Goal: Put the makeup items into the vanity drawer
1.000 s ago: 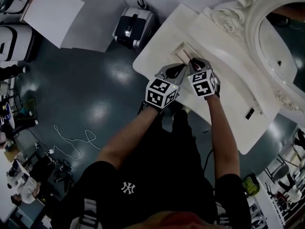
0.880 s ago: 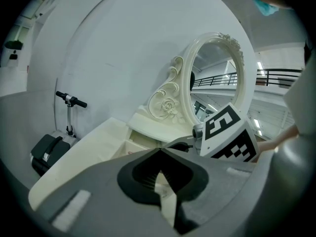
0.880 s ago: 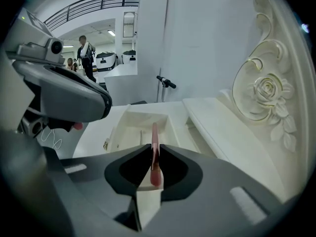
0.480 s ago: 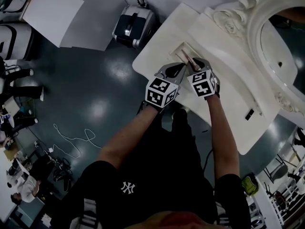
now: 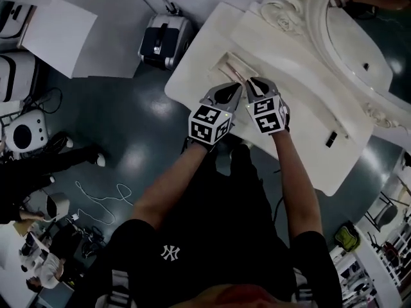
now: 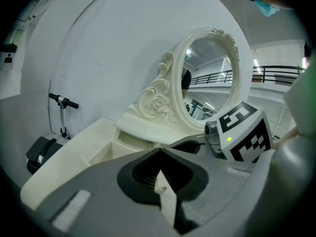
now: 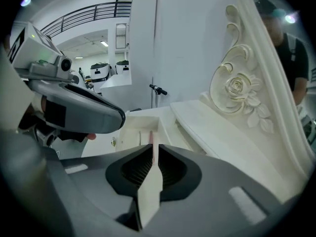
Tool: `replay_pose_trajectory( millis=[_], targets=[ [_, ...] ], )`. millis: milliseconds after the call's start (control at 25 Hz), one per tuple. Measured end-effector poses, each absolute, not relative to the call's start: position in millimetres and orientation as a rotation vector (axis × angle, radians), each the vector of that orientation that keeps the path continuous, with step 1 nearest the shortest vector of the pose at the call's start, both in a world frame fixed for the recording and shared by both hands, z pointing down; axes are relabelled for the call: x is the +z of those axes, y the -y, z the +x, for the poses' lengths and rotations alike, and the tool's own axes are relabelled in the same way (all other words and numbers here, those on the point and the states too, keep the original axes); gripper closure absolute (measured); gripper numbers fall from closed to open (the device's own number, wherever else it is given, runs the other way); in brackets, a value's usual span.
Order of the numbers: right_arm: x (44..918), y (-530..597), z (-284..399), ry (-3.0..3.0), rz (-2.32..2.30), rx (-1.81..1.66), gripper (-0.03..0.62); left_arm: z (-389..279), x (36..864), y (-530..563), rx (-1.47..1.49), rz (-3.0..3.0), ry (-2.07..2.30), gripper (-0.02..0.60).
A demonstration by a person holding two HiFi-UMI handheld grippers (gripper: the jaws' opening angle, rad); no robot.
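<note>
The white vanity [image 5: 302, 153] has its small drawer [image 5: 226, 61] pulled open, and a slim pink makeup item [image 5: 239, 71] lies inside. In the right gripper view that pink item [image 7: 152, 136] shows beyond the jaws. My right gripper [image 5: 252, 82] hovers at the drawer's near end. Its jaws have just been closing and stand a narrow slit apart [image 7: 153, 147] with nothing between them. My left gripper [image 5: 236, 88] sits beside it, shut and empty [image 6: 160, 150]. A small black item [image 5: 331, 138] lies on the vanity top to the right.
An ornate oval mirror [image 5: 359, 37] rises behind the vanity top. On the dark floor at the left stand a folded scooter [image 5: 159, 38], white boards [image 5: 58, 31] and a loose cable [image 5: 96, 194]. People stand at the far left edge.
Both grippers have lifted a little and drawn back slightly from the drawer. The head view has shifted, so the vanity sits further left and up in the picture.
</note>
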State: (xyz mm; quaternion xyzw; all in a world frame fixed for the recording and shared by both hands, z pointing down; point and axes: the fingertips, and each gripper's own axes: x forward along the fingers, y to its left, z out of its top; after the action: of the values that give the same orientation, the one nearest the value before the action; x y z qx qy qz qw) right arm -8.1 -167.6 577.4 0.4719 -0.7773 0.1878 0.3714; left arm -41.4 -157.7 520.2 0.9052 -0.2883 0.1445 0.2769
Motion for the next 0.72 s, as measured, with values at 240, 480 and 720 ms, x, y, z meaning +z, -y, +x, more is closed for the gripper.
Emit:
replay_pose_trajectory(
  millis=[240,480,720],
  targets=[
    [564.6,137.2,18.8,1.978,1.307,0.515,0.552,-14.2,510.4,135.9,0.402,2.473,0.706,0.581],
    [553.8,113.7,45.4,1.981,1.421,0.552,0.568,9.0,498.6,122.3,0.399,2.505,0.659,0.581],
    [537.3,69.5,85.5,1.941,1.542,0.597,0.569,50.9,487.0,85.1,0.416,2.551,0.561,0.581]
  ],
)
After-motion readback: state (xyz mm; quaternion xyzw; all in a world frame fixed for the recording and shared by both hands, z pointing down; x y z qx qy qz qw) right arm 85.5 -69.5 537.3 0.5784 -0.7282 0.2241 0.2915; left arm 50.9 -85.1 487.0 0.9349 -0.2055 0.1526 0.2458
